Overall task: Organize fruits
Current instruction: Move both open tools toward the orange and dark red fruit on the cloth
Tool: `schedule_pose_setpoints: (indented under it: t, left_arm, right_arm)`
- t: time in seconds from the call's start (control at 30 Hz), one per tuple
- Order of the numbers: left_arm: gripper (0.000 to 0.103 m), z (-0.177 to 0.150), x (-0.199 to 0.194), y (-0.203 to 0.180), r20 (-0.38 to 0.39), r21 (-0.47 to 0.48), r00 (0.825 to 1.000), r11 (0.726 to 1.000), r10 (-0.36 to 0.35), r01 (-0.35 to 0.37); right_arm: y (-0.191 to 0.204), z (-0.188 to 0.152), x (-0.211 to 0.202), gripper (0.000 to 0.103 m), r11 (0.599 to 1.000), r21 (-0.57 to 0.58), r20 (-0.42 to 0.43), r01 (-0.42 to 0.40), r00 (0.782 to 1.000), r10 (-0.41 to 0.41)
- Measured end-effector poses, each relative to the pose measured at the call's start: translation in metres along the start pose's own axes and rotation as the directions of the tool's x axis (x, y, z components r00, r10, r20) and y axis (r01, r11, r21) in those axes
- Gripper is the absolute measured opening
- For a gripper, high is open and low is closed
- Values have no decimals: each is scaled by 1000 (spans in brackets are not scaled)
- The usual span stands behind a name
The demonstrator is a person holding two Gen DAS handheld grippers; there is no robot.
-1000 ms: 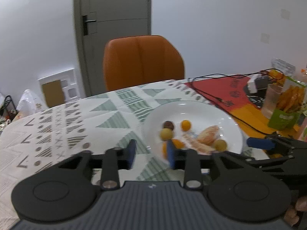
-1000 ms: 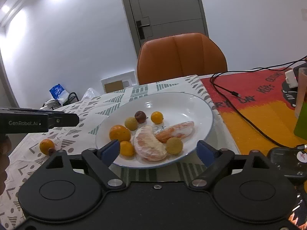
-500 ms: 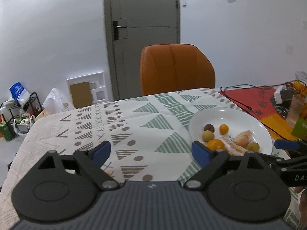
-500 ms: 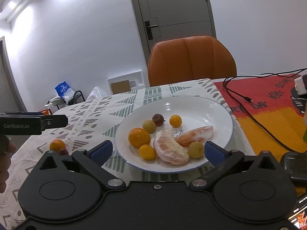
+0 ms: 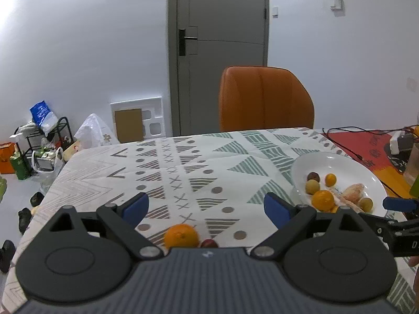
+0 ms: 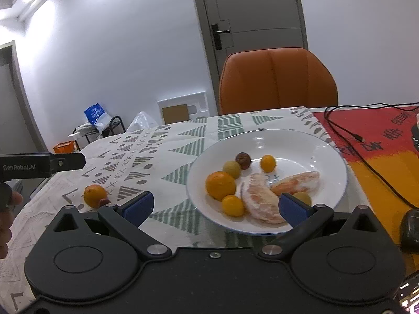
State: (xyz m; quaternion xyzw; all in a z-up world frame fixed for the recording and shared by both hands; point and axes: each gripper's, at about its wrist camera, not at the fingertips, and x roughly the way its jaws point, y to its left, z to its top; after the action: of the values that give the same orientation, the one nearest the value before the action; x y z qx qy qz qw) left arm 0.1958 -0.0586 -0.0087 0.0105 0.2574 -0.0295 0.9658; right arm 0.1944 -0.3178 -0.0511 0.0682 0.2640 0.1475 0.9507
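Orange point(image 5: 181, 235) between wide-spread left claw point(image 5: 207, 206) fingers

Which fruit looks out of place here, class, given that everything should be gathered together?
An orange and a small dark red fruit beside it lie on the tablecloth, apart from the white plate that holds the rest. Both grippers, left and right, are open and empty.

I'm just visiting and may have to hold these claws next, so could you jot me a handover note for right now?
Left claw: open, empty, above the loose orange and small dark red fruit on the tablecloth.
Right claw: open, empty, facing the white plate.
Done: eight fruit pieces lie on the plate.
Left: move the orange and dark red fruit onto the plate.
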Motion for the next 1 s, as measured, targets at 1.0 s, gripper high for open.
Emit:
schedule_pose_setpoints:
  t: [1.0]
  left_arm:
    - [94, -32, -19, 79, -26, -154, 996, 984, 86, -89]
  right_arm:
    - [69, -6, 19, 103, 991, -105, -71, -87, 994, 80]
